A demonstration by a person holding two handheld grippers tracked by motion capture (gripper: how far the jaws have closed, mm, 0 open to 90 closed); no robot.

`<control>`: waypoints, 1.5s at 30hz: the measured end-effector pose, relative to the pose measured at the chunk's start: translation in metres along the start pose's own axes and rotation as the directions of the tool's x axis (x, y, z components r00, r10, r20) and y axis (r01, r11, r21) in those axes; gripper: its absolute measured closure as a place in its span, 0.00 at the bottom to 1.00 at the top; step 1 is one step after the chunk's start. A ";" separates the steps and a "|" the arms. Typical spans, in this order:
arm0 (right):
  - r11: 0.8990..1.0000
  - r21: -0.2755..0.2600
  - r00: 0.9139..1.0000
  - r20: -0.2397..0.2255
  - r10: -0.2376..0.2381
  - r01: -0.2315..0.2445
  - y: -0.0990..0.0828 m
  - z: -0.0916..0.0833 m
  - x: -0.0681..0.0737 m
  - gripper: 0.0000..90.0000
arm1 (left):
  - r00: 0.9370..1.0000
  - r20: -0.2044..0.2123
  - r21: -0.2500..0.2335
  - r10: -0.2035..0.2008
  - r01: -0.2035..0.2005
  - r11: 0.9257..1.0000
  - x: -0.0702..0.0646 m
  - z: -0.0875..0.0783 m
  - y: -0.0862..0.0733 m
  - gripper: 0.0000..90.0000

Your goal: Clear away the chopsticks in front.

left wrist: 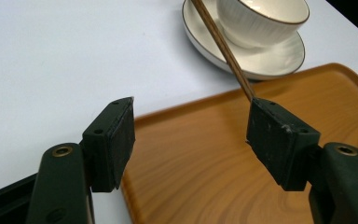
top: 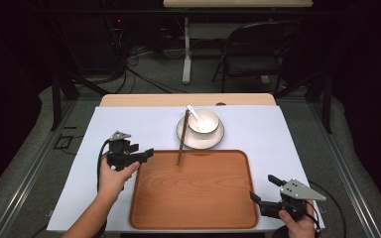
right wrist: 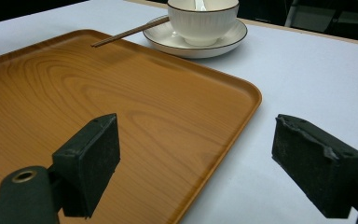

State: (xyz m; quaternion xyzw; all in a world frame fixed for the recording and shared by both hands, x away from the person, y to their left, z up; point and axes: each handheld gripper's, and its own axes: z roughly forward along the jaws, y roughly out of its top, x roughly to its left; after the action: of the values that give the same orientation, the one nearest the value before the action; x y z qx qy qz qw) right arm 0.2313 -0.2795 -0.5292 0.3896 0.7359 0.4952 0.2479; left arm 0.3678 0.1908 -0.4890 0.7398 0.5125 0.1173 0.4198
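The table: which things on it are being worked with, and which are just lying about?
In use:
- brown wooden tray
- dark chopsticks leaning from saucer to tray
- white ribbed bowl with white spoon
- white saucer
- left gripper, right gripper, both open

Lying about:
- black folding chair
- floor cables

Even overhead light on the white worktop (top: 129,124); dark, dim surroundings. Soft shadows, mild sheen on the tray (top: 193,193), near jaws slightly blurred.
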 end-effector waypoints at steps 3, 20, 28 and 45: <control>1.000 -0.001 1.000 0.000 0.000 0.000 0.000 0.000 0.000 0.16 | 1.000 0.005 0.001 -0.008 0.008 1.000 -0.001 0.006 0.008 0.36; 1.000 -0.005 1.000 0.001 -0.007 0.007 0.000 -0.001 0.000 0.16 | 0.999 -0.003 0.051 0.042 -0.042 0.998 -0.024 0.051 0.059 0.40; 1.000 -0.003 1.000 -0.001 -0.001 0.001 0.000 -0.001 -0.001 0.16 | 0.998 -0.043 0.060 0.042 -0.039 0.997 -0.026 0.067 0.082 0.42; 1.000 -0.002 1.000 -0.006 0.004 -0.004 -0.001 -0.001 -0.001 0.16 | 0.998 -0.055 0.102 0.006 -0.001 0.995 -0.019 0.088 0.095 0.45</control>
State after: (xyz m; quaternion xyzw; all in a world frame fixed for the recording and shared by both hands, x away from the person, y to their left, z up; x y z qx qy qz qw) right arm 0.2315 -0.2811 -0.5295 0.3893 0.7354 0.4977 0.2450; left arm 0.4753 0.1190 -0.4687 0.7576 0.5279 0.1122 0.3671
